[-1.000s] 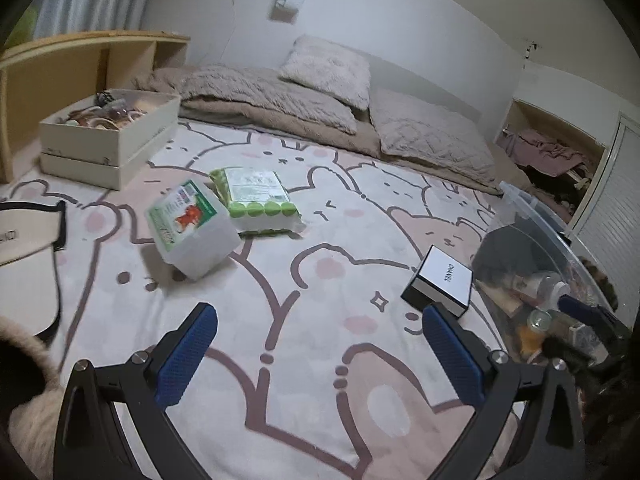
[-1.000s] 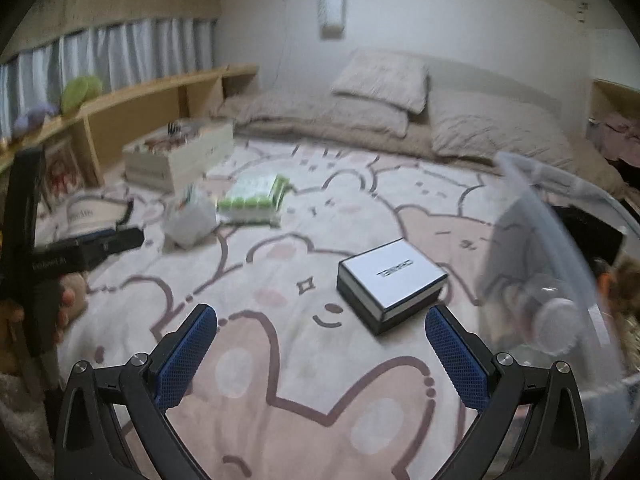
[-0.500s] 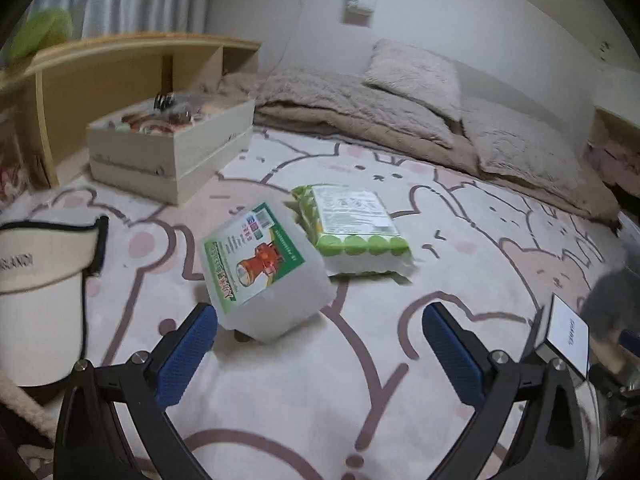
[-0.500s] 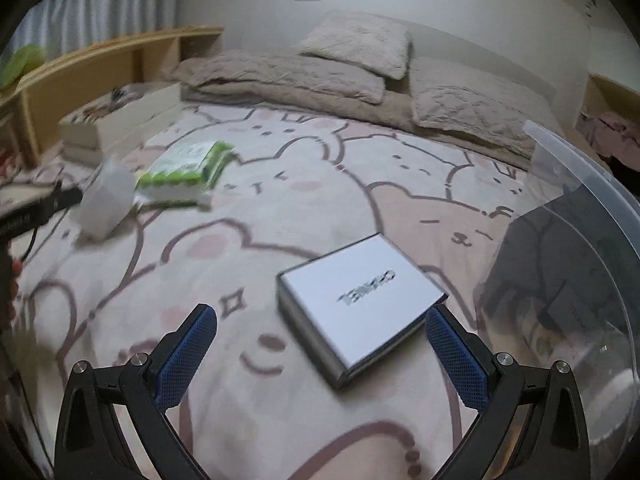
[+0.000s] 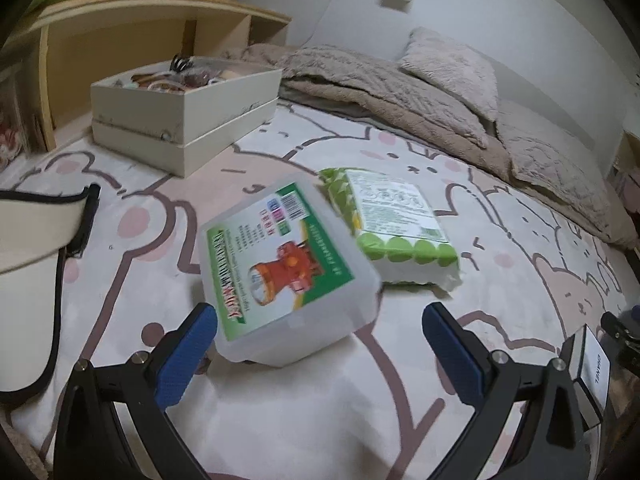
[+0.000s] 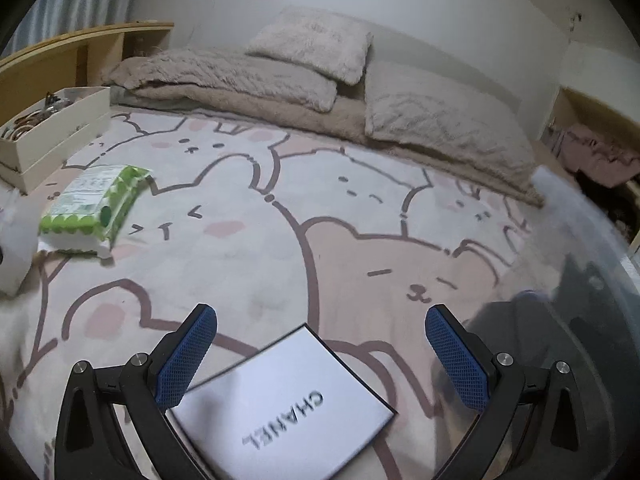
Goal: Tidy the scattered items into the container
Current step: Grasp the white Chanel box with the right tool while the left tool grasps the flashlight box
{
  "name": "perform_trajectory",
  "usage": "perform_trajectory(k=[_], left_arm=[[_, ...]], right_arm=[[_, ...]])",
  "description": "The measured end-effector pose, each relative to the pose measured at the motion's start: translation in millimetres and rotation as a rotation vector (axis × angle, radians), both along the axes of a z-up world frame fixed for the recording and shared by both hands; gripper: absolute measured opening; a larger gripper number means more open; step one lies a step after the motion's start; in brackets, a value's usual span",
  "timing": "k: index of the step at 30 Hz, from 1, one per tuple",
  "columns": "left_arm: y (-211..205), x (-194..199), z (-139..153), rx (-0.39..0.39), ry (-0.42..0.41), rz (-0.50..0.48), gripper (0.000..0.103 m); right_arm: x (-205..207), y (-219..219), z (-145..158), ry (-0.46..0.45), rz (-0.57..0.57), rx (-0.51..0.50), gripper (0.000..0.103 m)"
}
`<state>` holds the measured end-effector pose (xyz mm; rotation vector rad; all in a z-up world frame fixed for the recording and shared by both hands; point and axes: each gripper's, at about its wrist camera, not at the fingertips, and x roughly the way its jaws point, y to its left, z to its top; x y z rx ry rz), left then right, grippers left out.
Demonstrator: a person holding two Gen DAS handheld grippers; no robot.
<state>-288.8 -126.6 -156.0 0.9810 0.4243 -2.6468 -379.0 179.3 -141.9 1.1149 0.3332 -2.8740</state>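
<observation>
Left tool [image 5: 320, 318]: blue pads wide apart, nothing gripped. A translucent plastic box [image 5: 288, 276] w/ green-and-orange label lies tilted on the bed [image 5: 400, 420] directly ahead, its near-left corner just beside the left pad; contact can't be confirmed. Green wipes pack [image 5: 390, 224] lies flat just behind the box, touching or overlapping its far-right corner. White hat w/ black trim [image 5: 36, 232] at left edge of bed. Cream storage box [image 5: 184, 112] w/ mixed small items sits further back-left, by a wooden shelf [image 5: 120, 32].

Right tool [image 6: 321, 322]: pads wide apart, empty. White black-edged gift box [image 6: 284, 396] w/ lettering lies flat on the cartoon-print bedspread, below and between the pads, not gripped. Clear plastic container [image 6: 600, 280] at right edge, just beside the right pad; contents blurred, not identifiable. Wipes pack well apart at far left in this view. Pillows [image 6: 312, 40] and folded blanket at head of bed
</observation>
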Motion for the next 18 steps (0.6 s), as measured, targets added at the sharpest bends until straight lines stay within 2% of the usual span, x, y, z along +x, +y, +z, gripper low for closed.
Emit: perform_trajectory(k=[4, 12, 15, 18], left_arm=[[-8, -7, -3, 0.018, -0.008, 0.024, 0.103], [-21, -10, -9, 0.029, -0.021, 0.053, 0.103], [-23, -11, -10, 0.037, -0.022, 0.044, 0.103], [-27, -9, -14, 0.065, -0.023, 0.013, 0.103]], right_arm=[[-17, 3, -13, -0.072, -0.016, -0.031, 0.103], [-27, 3, -45, -0.186, -0.017, -0.024, 0.103], [-25, 7, -45, -0.205, -0.012, -0.075, 0.103], [-18, 13, -48, -0.245, 0.001, -0.181, 0.103]])
